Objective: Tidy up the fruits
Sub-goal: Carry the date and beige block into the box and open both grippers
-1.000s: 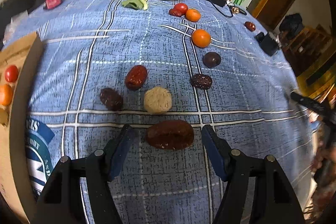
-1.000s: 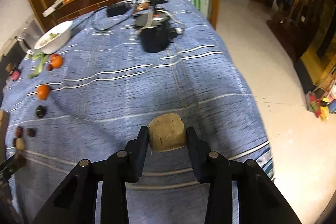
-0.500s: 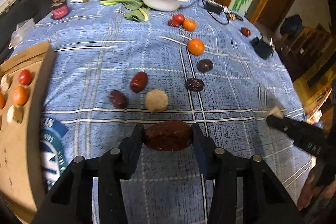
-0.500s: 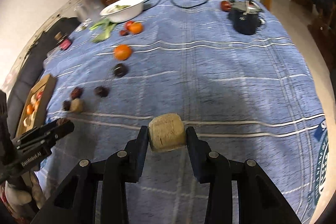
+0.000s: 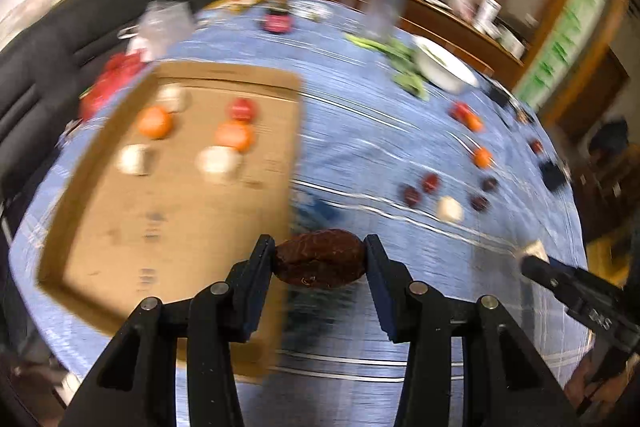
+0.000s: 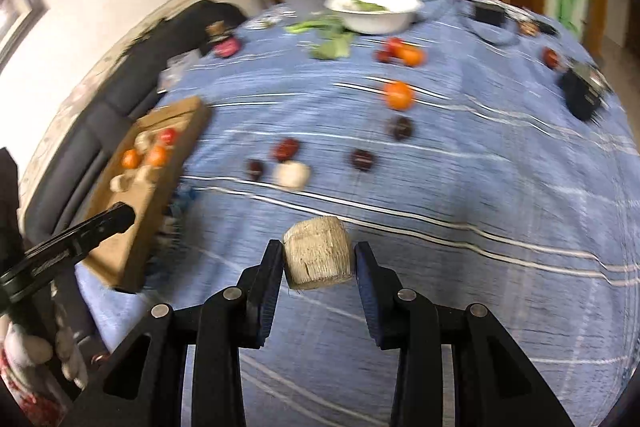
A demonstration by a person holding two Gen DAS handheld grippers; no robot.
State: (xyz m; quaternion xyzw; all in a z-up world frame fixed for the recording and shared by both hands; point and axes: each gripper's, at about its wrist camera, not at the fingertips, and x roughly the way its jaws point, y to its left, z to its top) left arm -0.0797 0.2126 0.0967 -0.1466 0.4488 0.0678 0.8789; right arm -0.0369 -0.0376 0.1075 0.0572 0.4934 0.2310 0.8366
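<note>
Carry step: left claw [image 5: 320, 261] clamps date [image 5: 320, 263], right claw [image 6: 319, 261] clamps tan block [image 6: 318, 253]; next, set both on tray [image 5: 120, 247].

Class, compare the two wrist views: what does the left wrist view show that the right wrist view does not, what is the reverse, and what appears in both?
Only the left wrist view shows the wrinkled dark brown fruit clamped in the left gripper, and the cardboard tray's bare near floor.

Only the right wrist view shows the pale tan cylinder-shaped piece face-on in the right gripper, and the inside of the white bowl.

Both show the blue striped tablecloth, the loose orange fruit, the tray, the bowl and each other's gripper.
</note>
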